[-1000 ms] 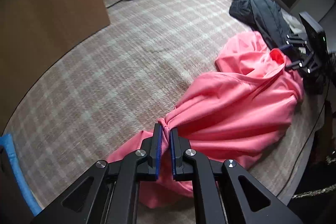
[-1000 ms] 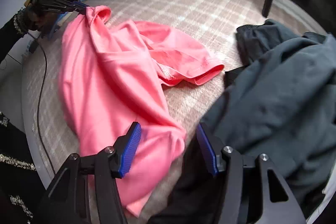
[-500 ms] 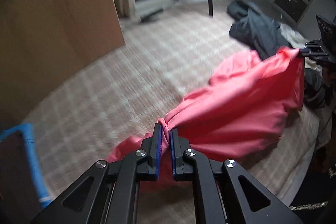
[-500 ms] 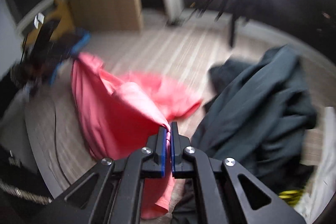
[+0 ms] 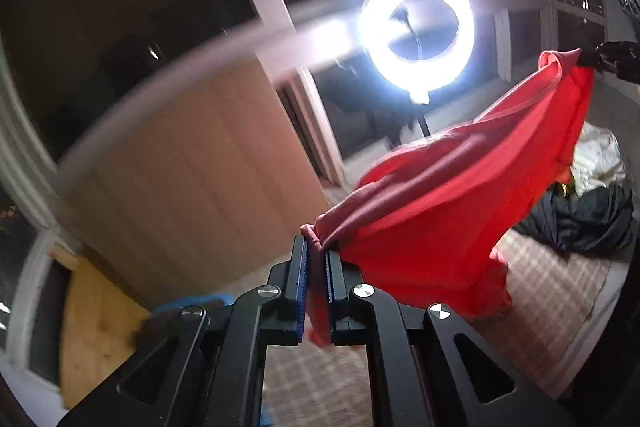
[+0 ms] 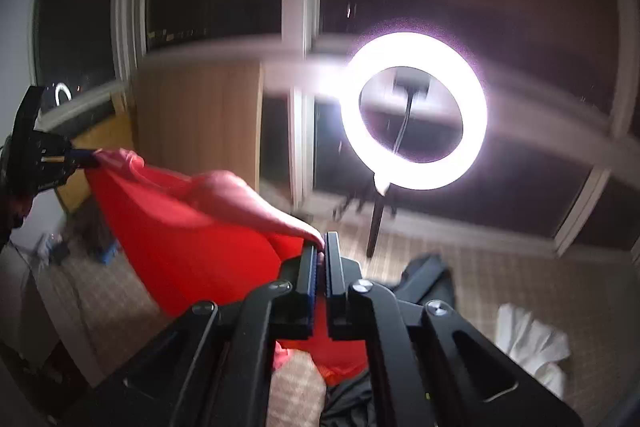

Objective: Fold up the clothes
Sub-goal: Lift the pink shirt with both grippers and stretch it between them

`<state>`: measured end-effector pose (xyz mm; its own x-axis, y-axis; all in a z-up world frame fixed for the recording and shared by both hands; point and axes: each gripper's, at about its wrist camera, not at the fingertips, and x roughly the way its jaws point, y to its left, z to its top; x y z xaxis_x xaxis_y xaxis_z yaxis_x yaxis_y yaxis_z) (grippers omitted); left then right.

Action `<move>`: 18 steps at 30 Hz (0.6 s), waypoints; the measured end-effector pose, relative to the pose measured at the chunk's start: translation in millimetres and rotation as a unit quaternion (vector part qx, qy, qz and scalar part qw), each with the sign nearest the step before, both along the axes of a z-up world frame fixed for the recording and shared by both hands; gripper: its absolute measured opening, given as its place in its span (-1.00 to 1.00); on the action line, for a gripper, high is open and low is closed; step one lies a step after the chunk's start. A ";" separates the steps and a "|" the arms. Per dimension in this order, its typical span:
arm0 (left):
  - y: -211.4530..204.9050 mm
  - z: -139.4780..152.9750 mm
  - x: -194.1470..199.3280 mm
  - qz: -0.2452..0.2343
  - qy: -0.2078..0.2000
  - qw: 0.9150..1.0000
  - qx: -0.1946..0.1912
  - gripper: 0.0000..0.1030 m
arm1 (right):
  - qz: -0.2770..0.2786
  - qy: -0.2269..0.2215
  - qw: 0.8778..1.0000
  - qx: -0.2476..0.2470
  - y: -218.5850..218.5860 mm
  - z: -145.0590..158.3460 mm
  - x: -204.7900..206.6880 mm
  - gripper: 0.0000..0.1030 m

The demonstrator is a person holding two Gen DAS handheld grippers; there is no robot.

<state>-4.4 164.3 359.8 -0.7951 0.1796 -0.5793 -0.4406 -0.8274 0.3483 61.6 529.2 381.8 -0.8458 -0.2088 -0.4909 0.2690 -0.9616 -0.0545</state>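
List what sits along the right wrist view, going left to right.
left gripper pinching the red garment → right gripper clamped on the garment's other end → ring light → white cloth on the checked surface.

My right gripper (image 6: 319, 267) closed on the pink shirt (image 5: 452, 211); with my left gripper (image 5: 316, 283), lifted it off the plaid bed, now stretched in air.

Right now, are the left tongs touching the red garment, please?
Touching. The left wrist view shows the left tongs closed with a bunched edge of the red garment pinched between the blue pads.
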 end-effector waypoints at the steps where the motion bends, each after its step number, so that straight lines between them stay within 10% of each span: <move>1: -3.8 11.1 9.7 0.004 0.018 1.000 -0.003 -0.86 | 0.000 0.011 1.000 -0.003 -1.4 9.1 9.3 -0.94; 11: -48.6 100.1 87.3 0.030 0.119 0.992 -0.005 -1.00 | -0.005 0.113 0.993 -0.023 -18.5 93.1 99.0 -0.94; 18: -18.7 -29.9 62.6 -0.050 -0.064 0.997 -0.016 -0.94 | -0.046 0.013 0.997 0.060 -30.0 3.3 63.4 -0.94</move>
